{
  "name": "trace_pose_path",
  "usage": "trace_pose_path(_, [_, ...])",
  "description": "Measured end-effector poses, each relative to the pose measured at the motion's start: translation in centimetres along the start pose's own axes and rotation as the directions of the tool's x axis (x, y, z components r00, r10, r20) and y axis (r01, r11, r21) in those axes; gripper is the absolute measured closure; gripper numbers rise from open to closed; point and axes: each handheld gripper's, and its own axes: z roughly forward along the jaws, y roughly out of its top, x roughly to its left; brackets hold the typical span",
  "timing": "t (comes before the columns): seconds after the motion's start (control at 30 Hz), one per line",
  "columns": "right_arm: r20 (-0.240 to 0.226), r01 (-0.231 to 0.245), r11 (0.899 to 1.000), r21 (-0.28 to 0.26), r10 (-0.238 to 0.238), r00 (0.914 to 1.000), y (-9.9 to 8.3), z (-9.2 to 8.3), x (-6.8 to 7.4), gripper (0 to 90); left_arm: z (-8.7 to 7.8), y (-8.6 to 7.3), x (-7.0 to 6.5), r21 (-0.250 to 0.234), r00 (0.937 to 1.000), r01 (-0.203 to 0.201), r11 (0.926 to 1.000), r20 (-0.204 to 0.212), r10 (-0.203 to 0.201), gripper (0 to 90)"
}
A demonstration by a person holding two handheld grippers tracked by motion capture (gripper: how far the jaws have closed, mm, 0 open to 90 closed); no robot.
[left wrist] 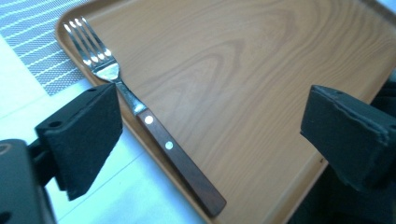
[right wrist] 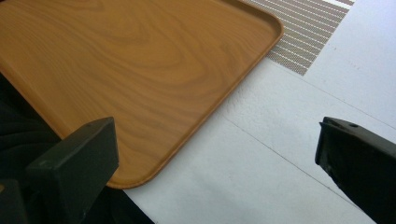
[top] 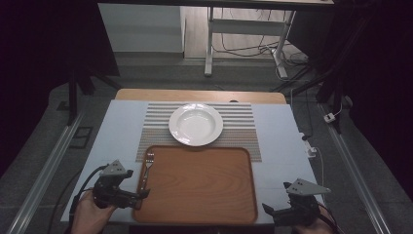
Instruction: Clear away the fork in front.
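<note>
A fork with a brown riveted handle lies along the left rim of a wooden tray, tines pointing away from me. In the high view the fork is just ahead of my left gripper, which is open at the tray's near left corner. In the left gripper view my left gripper has its jaws spread wide, and the fork's handle lies between them, nearer the left jaw. My right gripper is open over the white table, off the tray's near right corner.
A white empty plate rests on a striped placemat beyond the tray. The white table top extends right of the tray. A desk frame and cables stand on the floor beyond the table.
</note>
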Motion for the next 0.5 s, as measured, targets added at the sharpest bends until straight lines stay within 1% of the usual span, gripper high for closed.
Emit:
trace_pose_path(0.13, [0.006,-0.003,1.0,0.002,0.003,1.0,0.0,0.0,0.0,0.0,-1.0,-0.9,0.1,-0.032,0.9996,0.023,0.9992,0.015,-0.023,2.3])
trace_pose_path(0.33, [0.008,-0.008,1.0,0.003,0.008,0.9999,0.0,0.0,0.0,0.0,-1.7,-2.0,0.3,-0.032,0.9987,0.045,0.9985,0.027,-0.044,0.6])
trace_pose_path(0.37, [0.008,-0.007,1.0,0.003,0.007,0.9999,0.0,0.0,0.0,0.0,-1.8,-2.1,0.3,-0.029,0.9987,0.046,0.9985,0.026,-0.045,0.3])
trace_pose_path(0.43, [0.009,-0.006,1.0,0.003,0.006,0.9999,0.0,0.0,0.0,0.0,-2.1,-2.3,0.3,-0.046,0.9986,0.047,0.9978,0.024,-0.046,0.0])
trace_pose_path(0.5, [0.012,-0.005,1.0,0.003,0.004,0.9999,0.0,0.0,0.0,0.0,-2.4,-2.6,0.3,-0.038,0.9985,0.053,0.9979,0.017,-0.052,0.1])
